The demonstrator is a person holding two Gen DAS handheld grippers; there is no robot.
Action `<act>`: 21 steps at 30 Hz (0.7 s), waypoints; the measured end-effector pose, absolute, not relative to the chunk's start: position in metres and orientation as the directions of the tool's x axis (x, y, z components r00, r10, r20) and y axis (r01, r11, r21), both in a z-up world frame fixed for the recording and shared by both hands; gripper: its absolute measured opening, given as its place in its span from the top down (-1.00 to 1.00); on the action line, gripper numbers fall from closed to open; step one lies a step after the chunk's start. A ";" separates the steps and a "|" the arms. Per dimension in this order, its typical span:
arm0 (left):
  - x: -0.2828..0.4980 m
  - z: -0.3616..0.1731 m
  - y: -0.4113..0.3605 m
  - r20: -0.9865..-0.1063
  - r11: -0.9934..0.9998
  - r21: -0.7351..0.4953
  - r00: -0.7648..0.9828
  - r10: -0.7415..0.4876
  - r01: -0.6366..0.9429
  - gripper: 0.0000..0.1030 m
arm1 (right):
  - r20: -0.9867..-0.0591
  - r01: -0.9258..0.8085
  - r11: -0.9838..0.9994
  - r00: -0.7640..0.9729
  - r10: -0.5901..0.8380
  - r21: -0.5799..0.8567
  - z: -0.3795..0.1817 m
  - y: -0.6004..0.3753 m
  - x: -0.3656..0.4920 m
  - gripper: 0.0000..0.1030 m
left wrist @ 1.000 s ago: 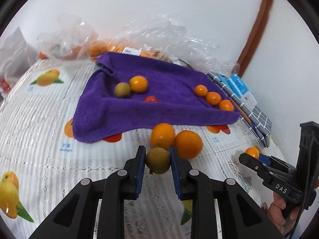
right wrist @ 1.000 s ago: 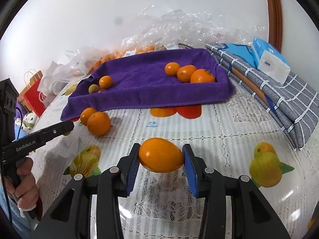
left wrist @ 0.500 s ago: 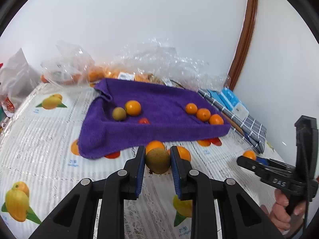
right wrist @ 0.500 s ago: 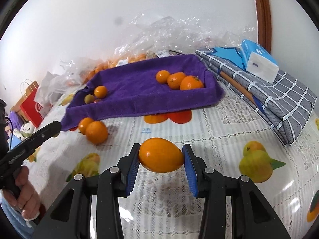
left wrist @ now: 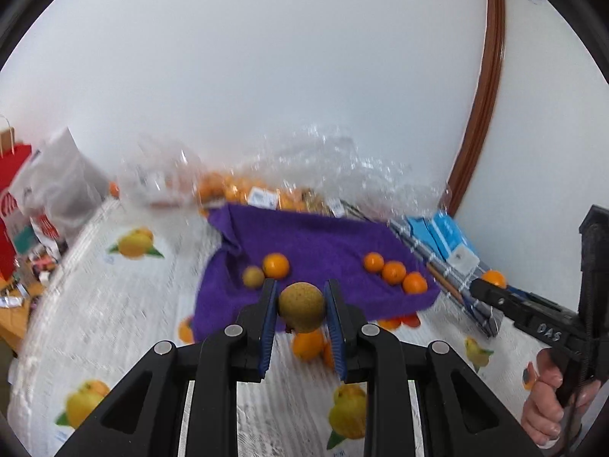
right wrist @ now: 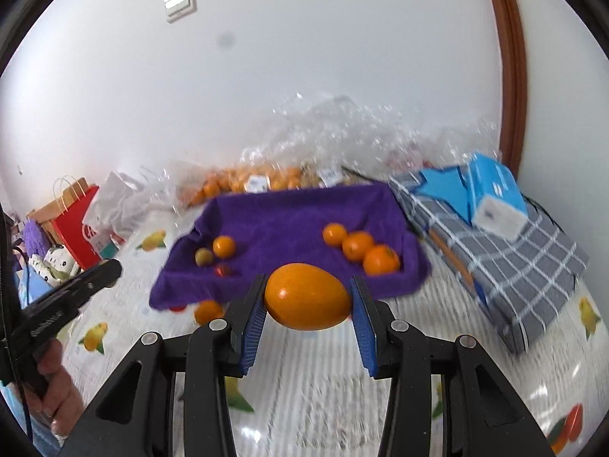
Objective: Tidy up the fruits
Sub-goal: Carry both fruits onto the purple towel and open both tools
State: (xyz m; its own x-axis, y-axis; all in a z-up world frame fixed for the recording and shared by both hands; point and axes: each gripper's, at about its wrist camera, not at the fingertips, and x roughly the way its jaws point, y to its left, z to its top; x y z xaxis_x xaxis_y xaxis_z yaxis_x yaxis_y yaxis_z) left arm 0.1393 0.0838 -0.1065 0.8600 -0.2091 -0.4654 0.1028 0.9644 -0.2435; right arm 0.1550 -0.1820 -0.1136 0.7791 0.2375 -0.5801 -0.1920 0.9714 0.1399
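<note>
My left gripper (left wrist: 300,312) is shut on a brown-green round fruit (left wrist: 301,306) and holds it above the table in front of the purple towel (left wrist: 327,251). My right gripper (right wrist: 307,297) is shut on a large oval orange fruit (right wrist: 307,296), also raised. On the towel lie three small oranges (right wrist: 357,245) at the right. At the left lie an orange (right wrist: 223,246), a greenish fruit (right wrist: 203,256) and a small red one (right wrist: 222,270). Loose oranges (left wrist: 308,344) lie on the tablecloth before the towel.
Clear plastic bags of oranges (right wrist: 243,184) stand behind the towel by the wall. A folded checked cloth (right wrist: 506,251) with blue tissue packs (right wrist: 495,198) lies at the right. A red paper bag (right wrist: 74,221) stands at the left. The tablecloth (left wrist: 114,304) has a printed fruit pattern.
Both grippers have risen and tilted up with their fruits still held. More wall shows and the towel sits lower and farther in both views.
</note>
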 end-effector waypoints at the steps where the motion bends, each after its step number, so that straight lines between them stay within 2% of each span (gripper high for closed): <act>1: 0.140 -0.102 0.085 -0.459 0.964 -0.247 0.864 -0.207 0.099 0.54 | -0.578 -0.195 0.971 0.780 0.240 0.139 -0.112 -0.180 0.159 0.18; 15: 0.178 -0.072 0.090 -0.418 0.964 -0.252 0.889 -0.187 0.084 0.54 | -0.551 -0.176 0.973 0.802 0.230 0.149 -0.107 -0.177 0.208 0.18; 21: 0.220 -0.092 0.094 -0.465 0.948 -0.315 0.863 -0.195 0.044 0.54 | -0.565 -0.172 0.970 0.789 0.241 0.173 -0.125 -0.179 0.240 0.17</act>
